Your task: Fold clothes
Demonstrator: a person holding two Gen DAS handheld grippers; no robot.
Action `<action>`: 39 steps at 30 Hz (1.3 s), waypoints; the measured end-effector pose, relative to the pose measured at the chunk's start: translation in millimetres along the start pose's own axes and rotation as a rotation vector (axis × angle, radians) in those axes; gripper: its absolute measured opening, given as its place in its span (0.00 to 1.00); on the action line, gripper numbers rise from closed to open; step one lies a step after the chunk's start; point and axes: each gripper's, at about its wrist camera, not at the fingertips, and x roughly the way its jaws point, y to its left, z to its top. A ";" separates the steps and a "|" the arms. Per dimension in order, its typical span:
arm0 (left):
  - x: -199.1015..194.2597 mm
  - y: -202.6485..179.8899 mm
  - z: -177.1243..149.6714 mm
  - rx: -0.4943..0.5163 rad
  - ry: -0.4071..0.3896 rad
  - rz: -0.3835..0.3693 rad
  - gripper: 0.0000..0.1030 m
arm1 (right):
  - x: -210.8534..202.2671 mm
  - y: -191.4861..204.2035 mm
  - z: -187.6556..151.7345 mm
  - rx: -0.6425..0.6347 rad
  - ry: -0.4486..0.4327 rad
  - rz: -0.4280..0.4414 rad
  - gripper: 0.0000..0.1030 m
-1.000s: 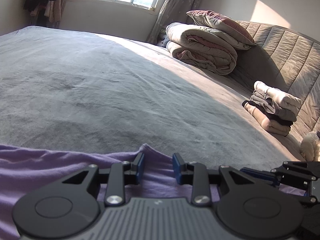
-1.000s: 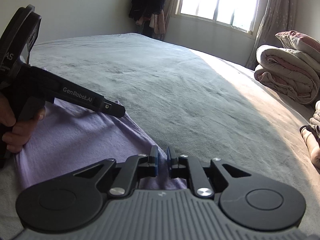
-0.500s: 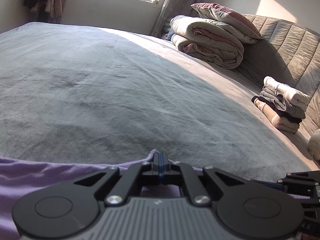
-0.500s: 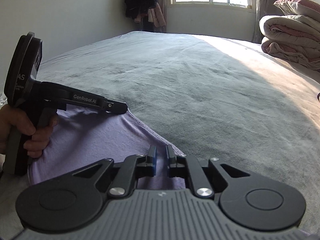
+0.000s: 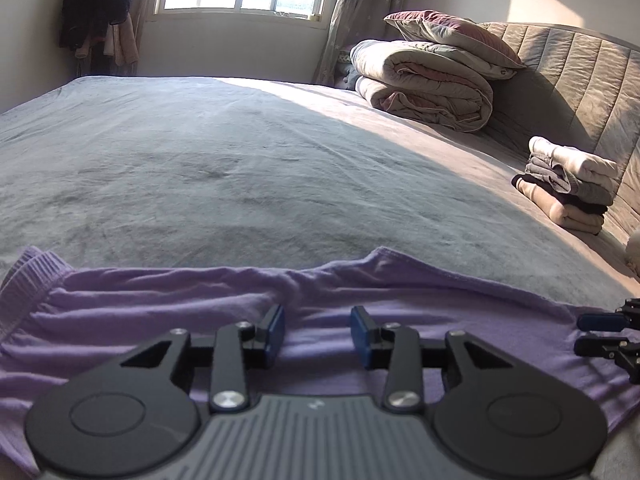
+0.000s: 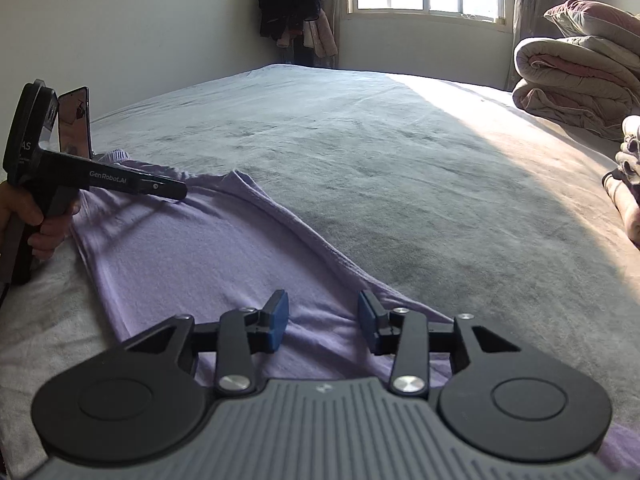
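Purple shirt (image 5: 168, 312) is lying flat on the grey bed (image 5: 240, 168), spreading across the lower part of both wrist views. In the left wrist view, the left gripper (image 5: 317, 330) is sitting low centre, over the shirt; its jaws have just been opening and are standing apart, blue pads (image 5: 276, 324) clear of the cloth, nothing pinched between them. The shirt's folded edge is running just above the fingertips across the frame, with a ribbed hem at far left. The right gripper's tips are poking in at the right edge, also over the purple cloth. In the right wrist view, the right gripper (image 6: 323, 318) is sitting low centre above the shirt near its right-hand edge; jaws have just been opening too, now apart, with only flat cloth showing in the gap. The shirt is stretching from there up toward the left of the frame, where a hand (image 6: 28, 216) is holding the left gripper over the far end. A stack of folded clothes (image 5: 568, 184) is resting at the right of the left view, well apart from the shirt, against the headboard (image 5: 580, 80).
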 end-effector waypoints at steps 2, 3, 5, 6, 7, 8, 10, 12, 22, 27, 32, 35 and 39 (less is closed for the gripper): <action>-9.1 12.3 -4.0 -0.033 -0.005 0.021 0.38 | -12.4 -5.5 -7.5 0.006 -0.009 -0.038 0.42; -13.5 18.0 -5.7 -0.047 -0.007 0.035 0.38 | -17.5 -8.6 -11.1 0.011 -0.006 -0.052 0.42; -20.2 26.0 -6.9 -0.051 -0.001 0.070 0.38 | -25.2 -14.4 -18.3 0.022 0.003 -0.080 0.42; -23.4 28.9 -6.8 -0.041 0.008 0.097 0.38 | -28.9 -17.3 -21.9 0.028 0.008 -0.094 0.42; -25.9 30.3 -6.8 -0.027 0.017 0.123 0.38 | -32.7 -19.6 -24.9 0.033 0.012 -0.105 0.43; -29.1 31.0 -6.5 -0.001 0.027 0.156 0.38 | -36.7 -21.7 -27.6 0.037 0.014 -0.116 0.43; -34.5 28.9 -7.0 0.076 0.049 0.243 0.40 | -45.7 -24.9 -33.4 0.032 0.021 -0.142 0.47; -37.7 24.9 -8.1 0.149 0.062 0.337 0.43 | -52.5 -26.8 -37.9 0.023 0.026 -0.171 0.50; -42.8 -26.1 -9.2 0.181 0.060 0.002 0.43 | -74.2 -31.5 -43.9 0.086 -0.010 -0.240 0.50; -44.9 -70.3 -23.4 0.260 0.047 -0.146 0.43 | -65.4 -25.0 -34.9 0.088 -0.014 -0.249 0.50; -50.6 -98.9 -34.3 0.327 0.047 -0.303 0.43 | -56.2 -15.4 -24.2 0.101 -0.029 -0.214 0.50; -46.9 -109.7 -45.9 0.402 0.094 -0.351 0.43 | -48.6 -5.7 -20.5 0.091 -0.011 -0.183 0.50; -50.1 -115.8 -61.6 0.468 0.120 -0.392 0.42 | -26.9 8.0 -14.8 0.049 0.089 -0.198 0.45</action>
